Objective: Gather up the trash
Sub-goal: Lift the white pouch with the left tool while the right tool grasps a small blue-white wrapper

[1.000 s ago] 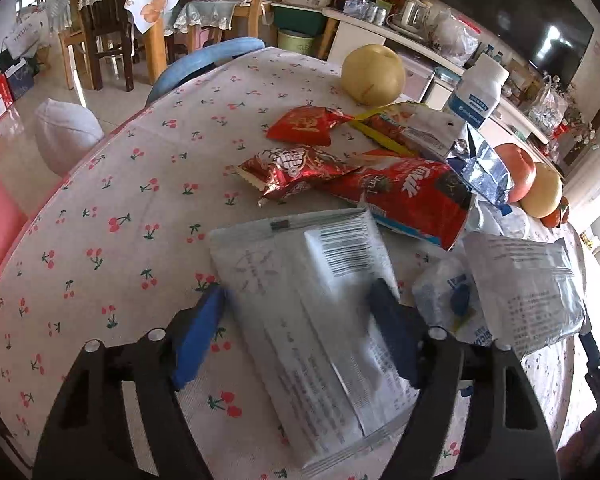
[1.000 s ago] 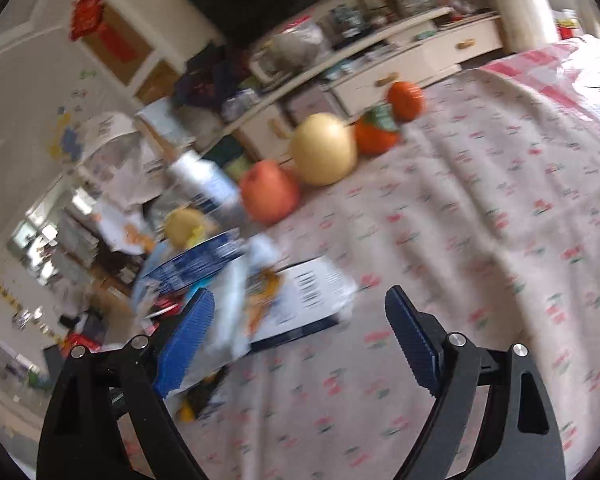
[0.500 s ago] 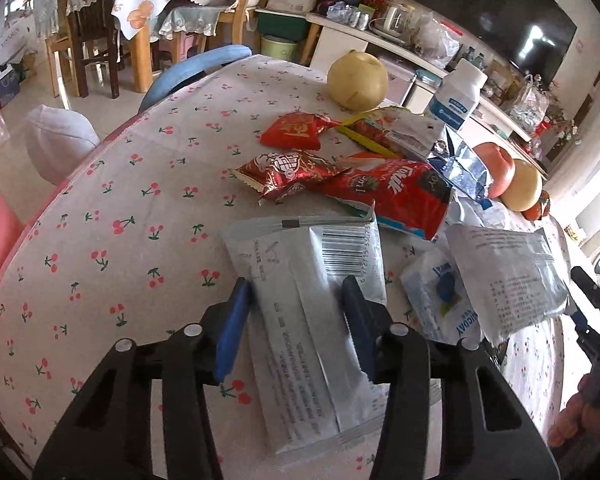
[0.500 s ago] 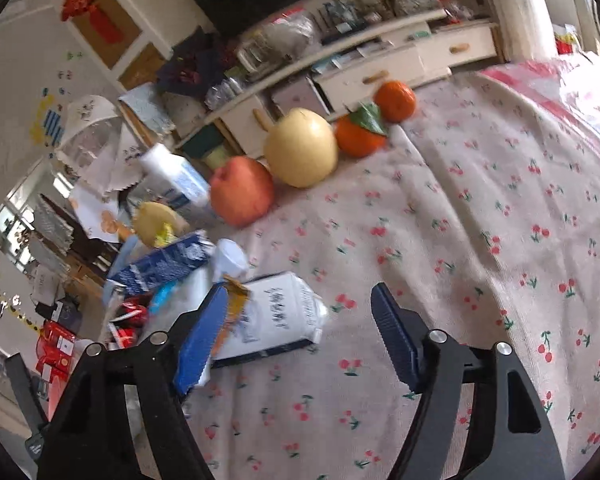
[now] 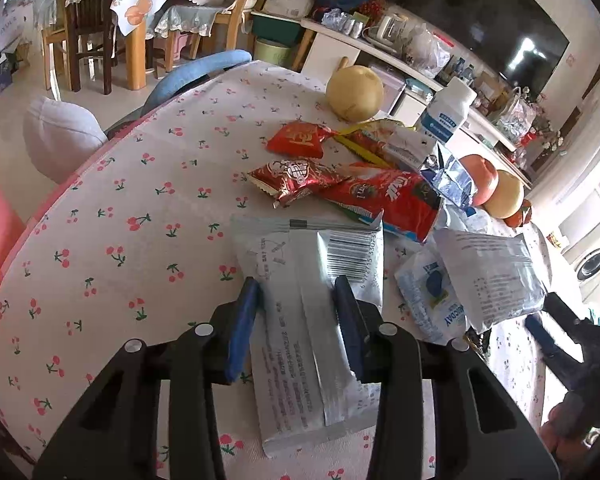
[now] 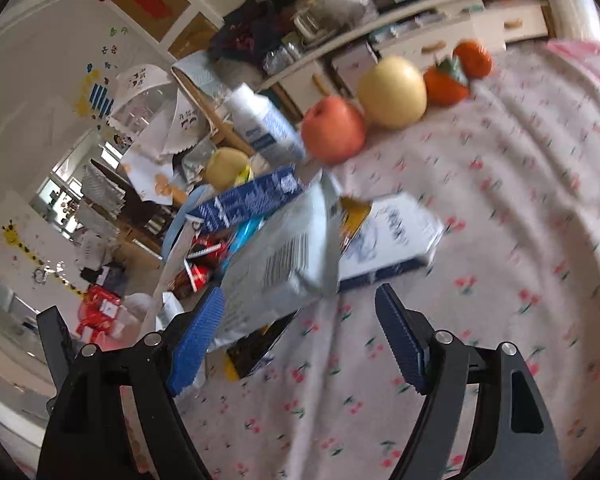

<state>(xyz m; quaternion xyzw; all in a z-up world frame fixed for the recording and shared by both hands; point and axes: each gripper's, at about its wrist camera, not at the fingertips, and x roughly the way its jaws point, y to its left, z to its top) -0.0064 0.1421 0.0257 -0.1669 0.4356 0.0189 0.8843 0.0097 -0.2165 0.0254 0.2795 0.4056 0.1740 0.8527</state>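
My left gripper (image 5: 296, 312) is closed down on a silver-white wrapper with a barcode (image 5: 300, 280) lying flat on the cherry-print tablecloth (image 5: 120, 220); both blue pads press its sides. Beyond it lie red snack wrappers (image 5: 296, 176), a red bag (image 5: 384, 200) and white packets (image 5: 492, 272). My right gripper (image 6: 296, 328) is open and empty just above the cloth. A silver barcode packet (image 6: 276, 264) lies close before its left finger, a white-blue packet (image 6: 388, 240) behind it.
Fruit stands on the table: a yellow pear (image 5: 354, 92), an apple (image 6: 332, 128), another pear (image 6: 392, 92) and oranges (image 6: 472, 60). A white bottle (image 5: 448, 112) stands near them. A blue chair back (image 5: 196, 76) is at the far table edge.
My left gripper has closed from wide open onto the silver-white wrapper. My right gripper has swung left and closer to the packets; its view is blurred by motion.
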